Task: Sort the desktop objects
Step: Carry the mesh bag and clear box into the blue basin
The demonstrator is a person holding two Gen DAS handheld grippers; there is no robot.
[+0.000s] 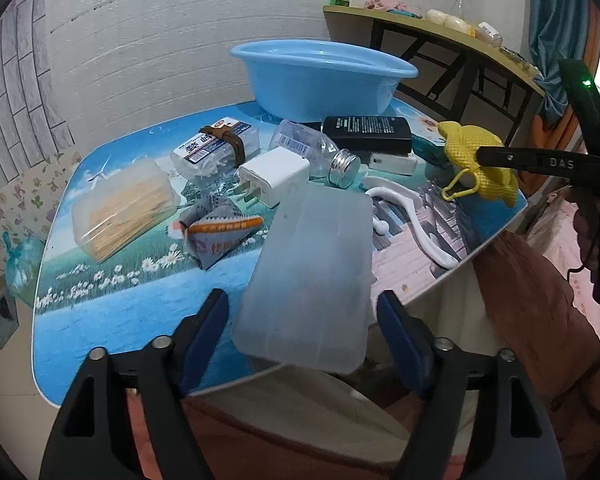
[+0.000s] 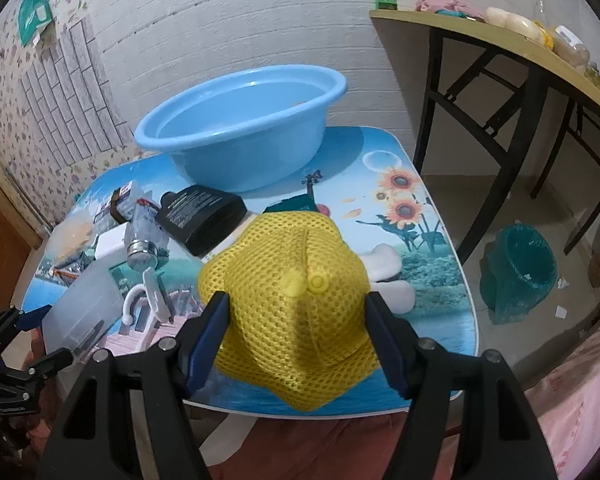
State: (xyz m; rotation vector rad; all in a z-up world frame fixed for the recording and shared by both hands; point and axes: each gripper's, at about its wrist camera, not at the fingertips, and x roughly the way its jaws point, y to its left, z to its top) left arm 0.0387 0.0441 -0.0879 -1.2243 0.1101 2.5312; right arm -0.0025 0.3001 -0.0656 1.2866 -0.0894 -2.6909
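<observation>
Right gripper (image 2: 296, 334) pinching a yellow mesh pouch (image 2: 290, 304), lifted just above the near edge of the picture-printed counter (image 2: 432, 264). "DAS" legible on the right gripper's arm in the left wrist view. Left gripper (image 1: 304, 322) spread around a frosted plastic box (image 1: 312, 276); left pad apart from it, right-pad contact impossible to tell. Farther back: blue basin (image 1: 320, 76), white charger plug (image 1: 274, 180), clear bottle (image 1: 312, 150) with an unreadable barcode label, black pack (image 1: 368, 133) with tiny illegible print.

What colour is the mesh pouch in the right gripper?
Yellow; the mesh pouch shows best in the right wrist view.
</observation>
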